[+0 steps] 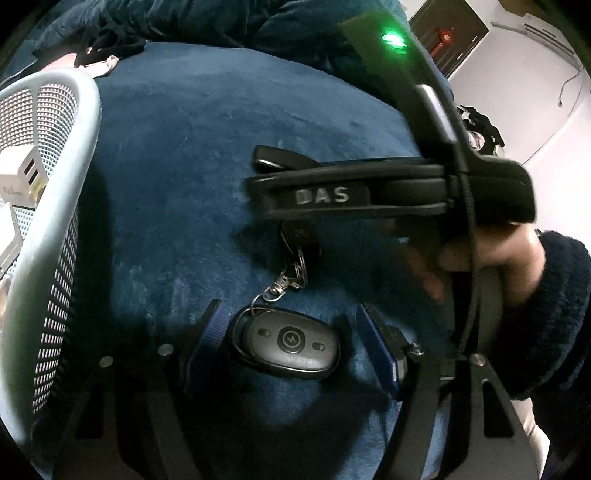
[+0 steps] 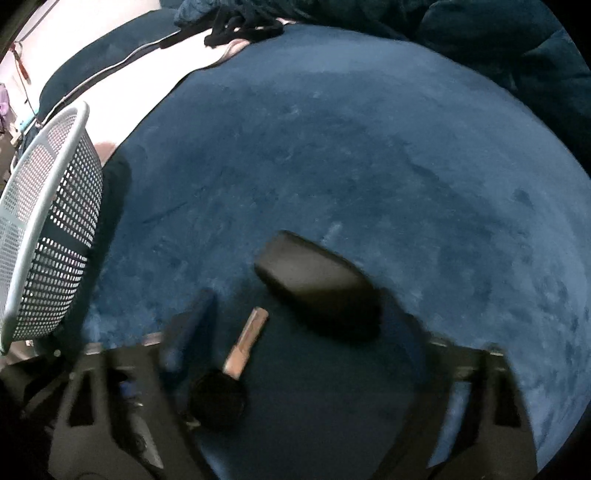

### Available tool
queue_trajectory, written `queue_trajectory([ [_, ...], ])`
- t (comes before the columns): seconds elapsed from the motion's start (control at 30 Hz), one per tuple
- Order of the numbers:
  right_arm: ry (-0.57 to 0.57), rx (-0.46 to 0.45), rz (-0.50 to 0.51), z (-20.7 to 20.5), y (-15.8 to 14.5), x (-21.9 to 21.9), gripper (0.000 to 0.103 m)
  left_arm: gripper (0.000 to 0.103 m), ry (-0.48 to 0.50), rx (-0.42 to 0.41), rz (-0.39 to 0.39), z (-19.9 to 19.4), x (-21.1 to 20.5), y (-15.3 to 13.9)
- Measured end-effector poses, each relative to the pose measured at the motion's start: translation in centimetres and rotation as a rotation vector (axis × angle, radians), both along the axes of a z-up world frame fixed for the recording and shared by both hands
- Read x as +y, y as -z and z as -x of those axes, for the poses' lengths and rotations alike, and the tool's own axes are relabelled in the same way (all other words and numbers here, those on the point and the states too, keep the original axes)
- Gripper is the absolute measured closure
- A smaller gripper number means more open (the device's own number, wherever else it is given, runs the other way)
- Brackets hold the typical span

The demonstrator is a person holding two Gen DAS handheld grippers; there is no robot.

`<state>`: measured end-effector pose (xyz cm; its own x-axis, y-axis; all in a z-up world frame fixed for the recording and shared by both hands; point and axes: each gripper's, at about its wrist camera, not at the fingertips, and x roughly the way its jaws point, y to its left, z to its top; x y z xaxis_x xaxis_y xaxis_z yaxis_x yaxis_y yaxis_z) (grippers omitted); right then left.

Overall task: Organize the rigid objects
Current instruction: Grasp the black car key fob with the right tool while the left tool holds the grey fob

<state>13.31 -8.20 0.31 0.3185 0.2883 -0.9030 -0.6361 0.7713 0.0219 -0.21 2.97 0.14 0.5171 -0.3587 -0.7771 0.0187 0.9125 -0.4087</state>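
A grey oval key fob [image 1: 290, 343] lies on the blue plush bedspread [image 1: 192, 155], joined by a clip and ring [image 1: 291, 277] to a dark key. My left gripper [image 1: 291, 347] is open, its blue-padded fingers on either side of the fob without touching it. My right gripper [image 1: 280, 195] crosses the left wrist view just above the keys. In the right wrist view my right gripper [image 2: 295, 325] is open and blurred over a black case [image 2: 317, 284] and a key [image 2: 231, 369] with a metal blade and a black head.
A pale blue mesh basket [image 1: 79, 192] stands at the left with a white charger [image 1: 22, 173] inside; it also shows in the right wrist view [image 2: 55, 229]. Dark clothes [image 2: 243, 26] lie at the far end of the bed. A white wall [image 1: 546, 103] is at the right.
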Motion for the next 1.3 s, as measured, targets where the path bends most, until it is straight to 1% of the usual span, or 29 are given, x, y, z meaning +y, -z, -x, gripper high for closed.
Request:
queue_trajectory([
  [0.03, 0.010, -0.009, -0.010, 0.2, -0.3, -0.7, 0.061, 0.029, -0.004, -0.001, 0.005, 0.0, 0.0, 0.0],
  [0.1, 0.029, 0.017, -0.048, 0.5, -0.8, -2.0, 0.068, 0.029, -0.014, -0.003, 0.019, 0.3, 0.1, -0.1],
  [0.2, 0.054, 0.030, -0.080, 1.7, -1.3, -3.7, 0.072, 0.029, -0.032, -0.005, 0.049, 0.5, 0.3, 0.0],
  [0.33, 0.063, 0.031, -0.090, 3.5, -1.5, -5.1, 0.077, 0.029, -0.054, -0.004, 0.089, 0.7, 1.0, 0.2],
  [0.43, 0.065, 0.025, -0.102, 4.0, -1.6, -5.4, 0.077, 0.029, -0.063, -0.007, 0.099, 0.8, 1.1, 0.4],
  [0.5, 0.066, -0.018, -0.109, 4.2, -2.1, -5.3, 0.076, 0.029, -0.062, -0.009, 0.096, 0.9, 1.0, 0.4],
  [0.53, 0.072, -0.048, -0.111, 4.1, -2.4, -5.1, 0.074, 0.029, -0.061, -0.011, 0.093, 1.0, 1.0, 0.4],
  [0.57, 0.078, -0.065, -0.113, 4.0, -2.5, -5.2, 0.070, 0.029, -0.059, -0.012, 0.090, 1.1, 1.1, 0.4],
  [0.6, 0.085, -0.083, -0.127, 3.6, -2.7, -4.9, 0.060, 0.029, -0.058, -0.013, 0.088, 1.0, 1.5, 0.3],
  [0.63, 0.087, -0.083, -0.134, 3.3, -2.6, -4.6, 0.052, 0.029, -0.057, -0.014, 0.084, 1.0, 1.5, 0.3],
  [0.73, 0.092, -0.063, -0.130, 1.7, -1.8, -3.1, 0.052, 0.029, -0.051, -0.015, 0.078, 0.9, 1.4, 0.3],
  [0.8, 0.096, -0.041, -0.102, 0.8, -0.7, -2.0, 0.052, 0.029, -0.046, -0.015, 0.080, 0.8, 1.5, 0.4],
  [0.83, 0.096, -0.023, -0.088, 0.7, -0.2, -1.8, 0.055, 0.029, -0.046, -0.015, 0.083, 0.7, 1.5, 0.4],
  [0.9, 0.088, -0.033, -0.071, 1.1, -0.1, -1.6, 0.064, 0.029, -0.051, -0.014, 0.100, 0.6, 1.8, 0.4],
  [0.93, 0.088, -0.033, -0.082, 1.3, -0.3, -1.8, 0.064, 0.029, -0.055, -0.014, 0.109, 0.6, 1.9, 0.4],
  [1.0, 0.096, -0.029, -0.102, 2.1, -0.8, -2.7, 0.064, 0.029, -0.062, -0.016, 0.119, 0.6, 2.1, 0.2],
  [1.03, 0.101, -0.035, -0.097, 2.5, -1.0, -3.1, 0.064, 0.029, -0.059, -0.017, 0.112, 0.6, 2.1, 0.2],
  [1.2, 0.184, -0.025, -0.106, 4.9, -1.1, -7.3, 0.064, 0.029, -0.026, -0.041, 0.009, 0.0, 0.9, -0.1],
  [1.3, 0.219, -0.015, -0.125, 6.3, -1.1, -9.5, 0.063, 0.030, -0.040, -0.038, 0.012, -1.0, 0.8, 0.0],
])
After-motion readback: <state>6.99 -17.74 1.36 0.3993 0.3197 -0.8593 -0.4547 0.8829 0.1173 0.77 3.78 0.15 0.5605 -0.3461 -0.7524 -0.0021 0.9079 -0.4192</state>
